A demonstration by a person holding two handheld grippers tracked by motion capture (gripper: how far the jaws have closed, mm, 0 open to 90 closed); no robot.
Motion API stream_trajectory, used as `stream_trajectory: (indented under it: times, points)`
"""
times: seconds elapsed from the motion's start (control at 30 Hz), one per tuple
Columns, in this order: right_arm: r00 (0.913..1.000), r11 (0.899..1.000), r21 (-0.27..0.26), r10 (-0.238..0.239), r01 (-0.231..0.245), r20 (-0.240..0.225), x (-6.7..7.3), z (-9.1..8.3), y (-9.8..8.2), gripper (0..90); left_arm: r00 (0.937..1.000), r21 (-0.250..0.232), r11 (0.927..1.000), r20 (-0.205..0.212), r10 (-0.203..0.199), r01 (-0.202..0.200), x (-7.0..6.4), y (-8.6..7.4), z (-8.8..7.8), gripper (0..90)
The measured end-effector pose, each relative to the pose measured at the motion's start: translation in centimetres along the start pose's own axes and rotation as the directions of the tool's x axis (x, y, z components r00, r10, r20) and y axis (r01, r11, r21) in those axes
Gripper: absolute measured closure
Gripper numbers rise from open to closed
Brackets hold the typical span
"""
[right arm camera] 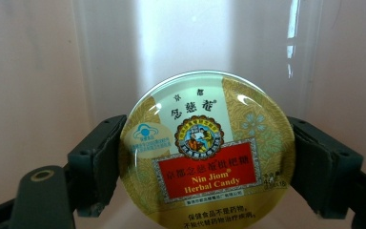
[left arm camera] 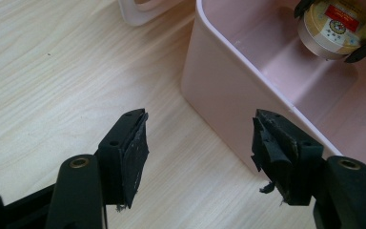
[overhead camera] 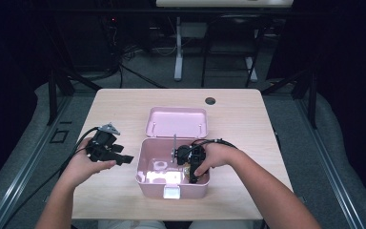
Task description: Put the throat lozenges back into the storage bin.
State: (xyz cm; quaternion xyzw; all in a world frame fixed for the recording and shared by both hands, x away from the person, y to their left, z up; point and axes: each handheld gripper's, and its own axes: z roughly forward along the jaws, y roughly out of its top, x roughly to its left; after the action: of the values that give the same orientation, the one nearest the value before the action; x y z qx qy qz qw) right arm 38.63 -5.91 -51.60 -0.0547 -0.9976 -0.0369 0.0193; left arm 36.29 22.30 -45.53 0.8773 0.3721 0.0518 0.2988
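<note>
Here, right tool [right arm camera: 205, 157]: jaws clamped on the round candy tin [right arm camera: 207, 152], one pad on each side of its rim.
Candy tin: held inside the pink box [overhead camera: 171, 186], toward its right side, lid facing the tool's camera.
Left tool [left arm camera: 200, 152]: jaws wide apart, holding nothing, over the table [left arm camera: 52, 71] just beside the box's outer wall.
Box lid [overhead camera: 177, 122]: open, lying behind the box.

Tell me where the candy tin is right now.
The candy tin is clamped in the right gripper, inside the pink box at its right end, near the table's front edge.
</note>
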Motion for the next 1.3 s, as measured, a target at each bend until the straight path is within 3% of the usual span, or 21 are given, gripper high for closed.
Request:
stream_trajectory:
  times: [0.53,0.83,1.07,1.3]
  points:
    - [0.9990,0.999,0.004,0.042,-0.043,0.014,0.0,-0.1,0.2,14.4,1.0000,-0.001,1.0000,0.000,-0.004,0.004,0.0,0.0,0.0,36.7]
    - [0.9974,0.996,-0.073,0.060,-0.057,0.039,0.4,-2.1,-0.2,16.3,1.0000,0.000,1.0000,0.001,-0.005,0.005,0.0,0.0,0.1,36.7]
    - [0.9939,0.992,-0.089,0.099,-0.094,0.049,0.7,-3.8,-0.6,17.5,1.0000,-0.009,1.0000,0.002,-0.005,0.005,0.0,0.0,0.0,36.7]
    - [0.9828,0.976,-0.134,0.181,-0.174,0.038,0.7,-5.7,-1.9,23.4,0.9999,-0.018,0.9998,-0.003,-0.010,0.010,0.2,0.0,0.1,36.6]
